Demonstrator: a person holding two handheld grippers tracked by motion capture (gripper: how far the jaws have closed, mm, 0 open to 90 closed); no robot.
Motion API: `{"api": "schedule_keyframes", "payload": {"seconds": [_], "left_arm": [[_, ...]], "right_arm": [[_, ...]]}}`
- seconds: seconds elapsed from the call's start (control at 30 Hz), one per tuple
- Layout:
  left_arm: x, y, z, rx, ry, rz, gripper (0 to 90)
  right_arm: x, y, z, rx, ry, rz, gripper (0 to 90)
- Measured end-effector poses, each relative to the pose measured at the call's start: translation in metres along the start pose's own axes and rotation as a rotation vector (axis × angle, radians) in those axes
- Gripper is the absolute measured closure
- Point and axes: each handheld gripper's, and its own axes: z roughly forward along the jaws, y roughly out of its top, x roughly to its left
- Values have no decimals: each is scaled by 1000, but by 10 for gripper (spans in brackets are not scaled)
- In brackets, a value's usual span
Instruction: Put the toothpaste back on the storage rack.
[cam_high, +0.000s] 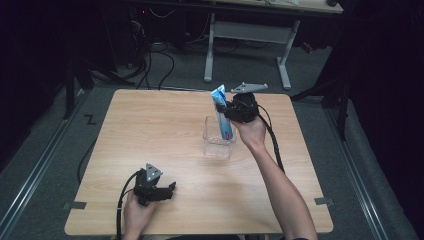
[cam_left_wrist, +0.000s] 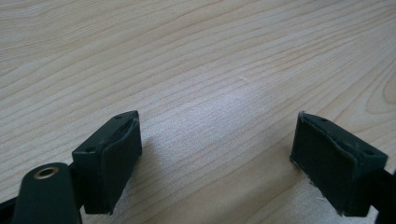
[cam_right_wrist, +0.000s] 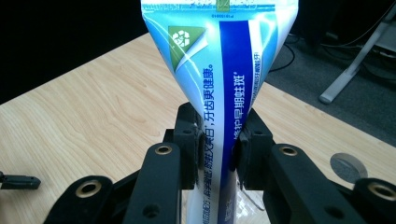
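Half the toothpaste tube (cam_high: 222, 116) sits blurred inside the clear cup (cam_high: 218, 145).

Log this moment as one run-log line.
right gripper: shut on toothpaste tube | tube: upright, lower end in clear cup | left gripper: open, idle

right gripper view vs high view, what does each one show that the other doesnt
Right gripper view alone: the print on the toothpaste tube, with a green recycling mark and Chinese text, and the right gripper with its fingers pressed against the tube's sides.

High view alone: the clear container with the tube's lower end inside it, the left gripper open near the table's front edge, and the floor with desk legs beyond.

Both: the tube held upright by the right gripper over the wooden table.
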Motion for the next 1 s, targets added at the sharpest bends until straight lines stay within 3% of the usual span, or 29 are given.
{"api": "schedule_keyframes", "payload": {"seconds": [1.0], "left_arm": [[0, 0, 0, 2, 0, 3, 162]], "right_arm": [[-5, -23, 9, 42, 8, 23, 731]]}}
